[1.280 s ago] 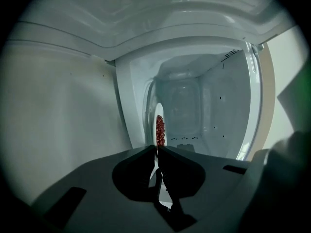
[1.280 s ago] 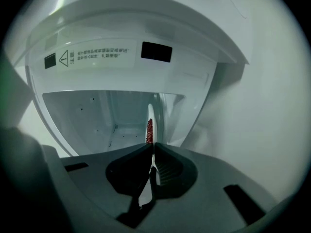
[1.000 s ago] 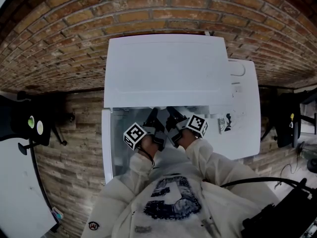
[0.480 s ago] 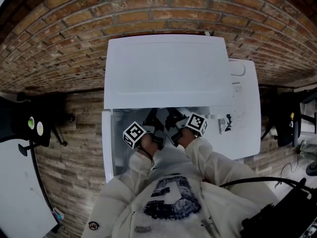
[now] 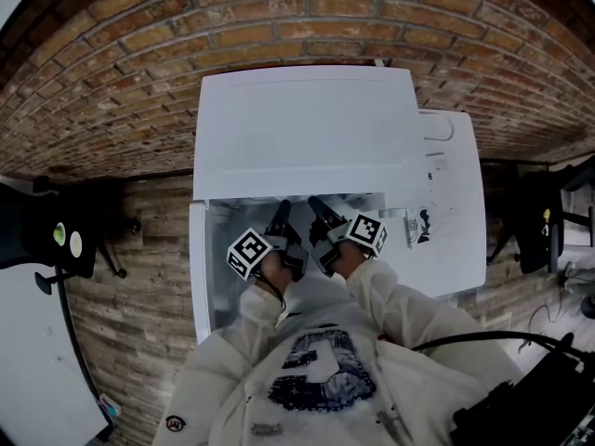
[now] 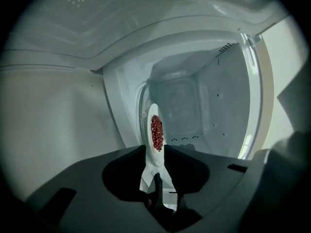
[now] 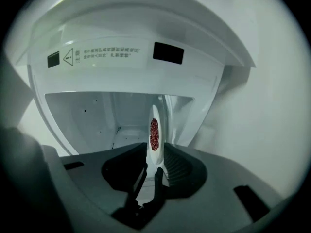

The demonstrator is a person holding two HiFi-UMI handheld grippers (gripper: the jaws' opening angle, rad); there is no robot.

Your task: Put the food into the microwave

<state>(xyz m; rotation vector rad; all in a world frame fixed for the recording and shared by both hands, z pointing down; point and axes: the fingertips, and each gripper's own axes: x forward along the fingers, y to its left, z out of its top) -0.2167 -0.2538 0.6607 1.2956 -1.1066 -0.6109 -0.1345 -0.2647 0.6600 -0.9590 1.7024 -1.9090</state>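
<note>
A white plate (image 6: pixel 151 154) with a heap of red food (image 6: pixel 156 132) is seen edge-on between the jaws of my left gripper (image 6: pixel 154 153), which is shut on its rim. My right gripper (image 7: pixel 155 150) is shut on the opposite rim of the same plate (image 7: pixel 154 155), the red food (image 7: pixel 154 134) showing above the jaws. Both point into the open white microwave cavity (image 6: pixel 194 106), also ahead in the right gripper view (image 7: pixel 107 115). In the head view the left gripper (image 5: pixel 280 217) and right gripper (image 5: pixel 317 208) reach under the microwave's top (image 5: pixel 307 128); the plate is hidden there.
The microwave door (image 5: pixel 199 268) hangs open at the left. The cavity's front frame with a warning label (image 7: pixel 107 52) is above the plate. A white surface (image 5: pixel 456 212) extends to the right. A brick wall (image 5: pixel 112 72) is behind and a black stand (image 5: pixel 56 235) at far left.
Both grippers have moved slightly forward with the plate, further under the microwave's top edge. Their grip has not changed.
</note>
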